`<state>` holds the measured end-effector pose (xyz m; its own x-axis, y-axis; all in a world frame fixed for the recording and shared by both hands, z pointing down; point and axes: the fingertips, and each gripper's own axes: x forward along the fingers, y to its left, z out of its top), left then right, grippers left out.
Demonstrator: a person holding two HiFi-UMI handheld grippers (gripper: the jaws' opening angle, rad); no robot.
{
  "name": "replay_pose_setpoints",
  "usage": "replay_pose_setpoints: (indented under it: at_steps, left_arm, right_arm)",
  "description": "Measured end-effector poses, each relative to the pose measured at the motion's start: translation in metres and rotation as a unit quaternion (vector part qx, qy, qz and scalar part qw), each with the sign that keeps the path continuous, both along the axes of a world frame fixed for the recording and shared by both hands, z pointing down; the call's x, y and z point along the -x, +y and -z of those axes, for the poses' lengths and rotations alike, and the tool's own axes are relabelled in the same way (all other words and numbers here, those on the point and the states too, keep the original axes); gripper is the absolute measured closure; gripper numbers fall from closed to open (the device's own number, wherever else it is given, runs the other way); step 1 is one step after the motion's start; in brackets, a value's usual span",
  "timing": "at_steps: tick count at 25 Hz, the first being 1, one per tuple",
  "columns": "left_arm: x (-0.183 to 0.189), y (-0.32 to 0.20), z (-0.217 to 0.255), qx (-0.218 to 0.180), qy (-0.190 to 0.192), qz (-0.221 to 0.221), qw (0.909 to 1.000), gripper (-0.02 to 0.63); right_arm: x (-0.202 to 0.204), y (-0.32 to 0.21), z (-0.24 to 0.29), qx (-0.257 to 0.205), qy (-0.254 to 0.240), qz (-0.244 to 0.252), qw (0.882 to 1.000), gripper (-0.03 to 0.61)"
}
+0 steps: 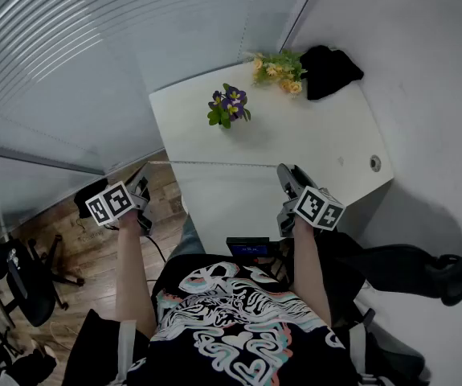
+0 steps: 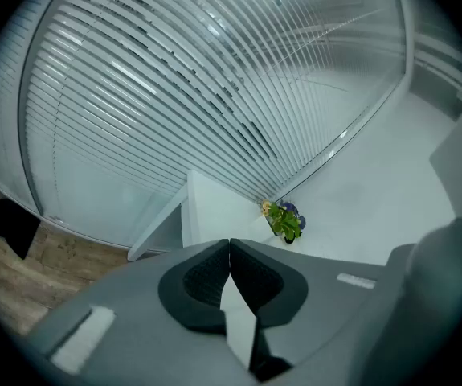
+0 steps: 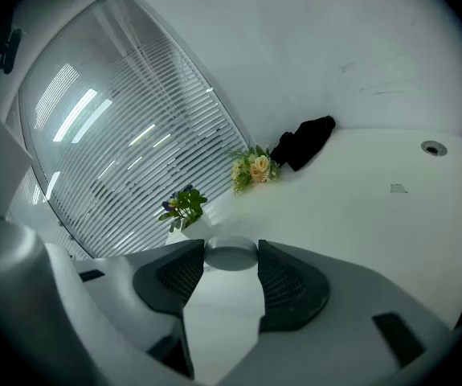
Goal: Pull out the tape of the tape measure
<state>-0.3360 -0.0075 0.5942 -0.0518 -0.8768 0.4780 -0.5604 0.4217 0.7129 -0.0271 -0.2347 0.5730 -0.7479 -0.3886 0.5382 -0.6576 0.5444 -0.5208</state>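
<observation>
A thin pale tape (image 1: 214, 164) stretches level across the near part of the white table (image 1: 319, 143), from one gripper to the other. My left gripper (image 1: 145, 169) is off the table's left edge, over the wooden floor, with its jaws shut (image 2: 229, 244) on the tape's end. My right gripper (image 1: 285, 172) is over the table and is shut on the tape measure (image 3: 231, 257), a round grey case pressed between its fingertips (image 3: 231, 252).
A small pot of purple flowers (image 1: 228, 107) and a yellow bunch (image 1: 279, 69) stand at the table's far side by a black cloth (image 1: 331, 71). A cable hole (image 1: 374, 163) is at the right. Window blinds (image 2: 214, 95) fill the left; an office chair (image 1: 22, 272) stands on the floor.
</observation>
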Motion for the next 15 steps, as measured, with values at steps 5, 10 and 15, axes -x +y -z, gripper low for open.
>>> replay_pose_setpoints:
  at_steps: [5,10,15]
  left_arm:
    - [0.0,0.003,-0.005,0.004,0.004,-0.003,1.0,0.609]
    - [-0.009,0.0,-0.011,0.006,0.022,-0.015,0.9996,0.607]
    - [-0.009,-0.007,-0.019,0.024,0.022,-0.04,0.9986,0.607]
  right_arm:
    - [-0.001,-0.001,-0.005,0.004,0.004,0.001,1.0,0.364]
    - [-0.002,0.002,-0.011,0.007,-0.007,0.0,1.0,0.362]
    - [-0.005,0.003,-0.022,-0.005,0.013,0.004,1.0,0.362]
